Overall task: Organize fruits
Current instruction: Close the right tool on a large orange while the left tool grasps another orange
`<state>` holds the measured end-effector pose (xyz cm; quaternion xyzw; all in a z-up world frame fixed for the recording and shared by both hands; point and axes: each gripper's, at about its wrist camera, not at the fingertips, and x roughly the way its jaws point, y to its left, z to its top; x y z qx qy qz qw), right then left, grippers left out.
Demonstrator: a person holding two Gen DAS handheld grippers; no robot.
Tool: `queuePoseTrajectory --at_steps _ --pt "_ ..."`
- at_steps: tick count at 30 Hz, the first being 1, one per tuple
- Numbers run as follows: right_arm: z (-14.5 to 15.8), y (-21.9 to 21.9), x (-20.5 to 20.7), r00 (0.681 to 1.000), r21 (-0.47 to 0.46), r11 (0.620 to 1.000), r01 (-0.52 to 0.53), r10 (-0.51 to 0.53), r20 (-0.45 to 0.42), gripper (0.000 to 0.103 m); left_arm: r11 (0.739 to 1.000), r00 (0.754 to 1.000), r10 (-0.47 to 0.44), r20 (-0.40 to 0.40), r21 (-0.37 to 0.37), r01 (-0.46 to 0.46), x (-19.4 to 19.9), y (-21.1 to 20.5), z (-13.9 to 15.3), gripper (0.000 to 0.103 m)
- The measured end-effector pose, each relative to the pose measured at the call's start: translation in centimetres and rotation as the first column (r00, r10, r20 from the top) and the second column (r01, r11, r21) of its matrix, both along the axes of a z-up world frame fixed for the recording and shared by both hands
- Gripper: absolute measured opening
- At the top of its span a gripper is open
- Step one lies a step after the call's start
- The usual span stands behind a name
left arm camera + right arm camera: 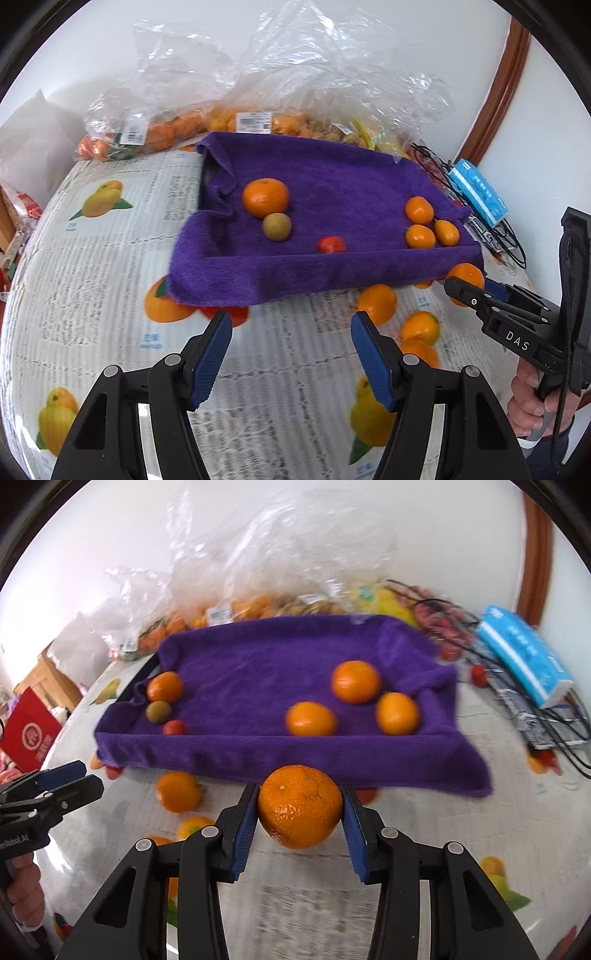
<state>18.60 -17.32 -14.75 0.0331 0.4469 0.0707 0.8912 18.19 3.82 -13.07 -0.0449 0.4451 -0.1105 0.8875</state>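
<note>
A tray lined with a purple towel (pixel 332 177) (pixel 280 653) holds an orange (pixel 265 196), a greenish-brown fruit (pixel 276 226), a small red fruit (pixel 331 244) and three small oranges at its right end (pixel 419 210). My right gripper (pixel 300 808) is shut on a mandarin (pixel 300 806), held just in front of the tray's near edge; it also shows in the left wrist view (pixel 466 284). My left gripper (pixel 291 354) is open and empty above the tablecloth, in front of the tray.
Loose oranges (pixel 376 302) (pixel 178 791) lie on the fruit-print tablecloth (pixel 110 258) before the tray. Clear plastic bags of fruit (pixel 258 122) stand behind it. A blue tissue pack (pixel 478 192) and black cables (pixel 554 716) lie to the right.
</note>
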Motion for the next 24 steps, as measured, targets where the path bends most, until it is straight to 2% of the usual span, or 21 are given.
queuePoseTrajectory --at_steps 11,13,15,16,18,24 --pt "-0.8 -5.0 -1.6 0.998 -0.028 0.998 0.051 -0.05 0.023 0.044 0.994 0.993 -0.107 -0.049 -0.019 0.106 2.4 -6.2 -1.4 0.063" --pt "-1.1 -5.4 -1.7 0.998 -0.033 0.998 0.052 -0.051 0.02 0.044 0.995 0.993 -0.102 -0.058 -0.002 0.102 2.9 -6.7 -1.7 0.057" --pt "-1.4 -5.6 -1.7 0.999 -0.033 0.998 0.051 -0.05 0.016 0.044 0.995 0.992 -0.099 -0.076 0.003 0.099 3.3 -7.0 -2.1 0.046" --pt "-1.6 -5.7 -1.6 0.999 -0.033 0.998 0.048 -0.047 0.013 0.044 0.994 0.99 -0.108 -0.091 0.002 0.109 3.5 -7.1 -2.3 0.045" --pt "-1.9 -5.7 -1.5 0.999 -0.03 0.999 0.044 -0.043 0.015 0.044 0.993 0.988 -0.116 -0.106 0.011 0.118 3.6 -7.4 -2.8 0.032" --pt "-2.5 -5.1 -1.1 0.999 -0.045 0.998 0.035 -0.035 0.001 0.044 0.992 0.991 -0.114 -0.075 0.039 0.117 2.9 -6.8 -2.6 0.032"
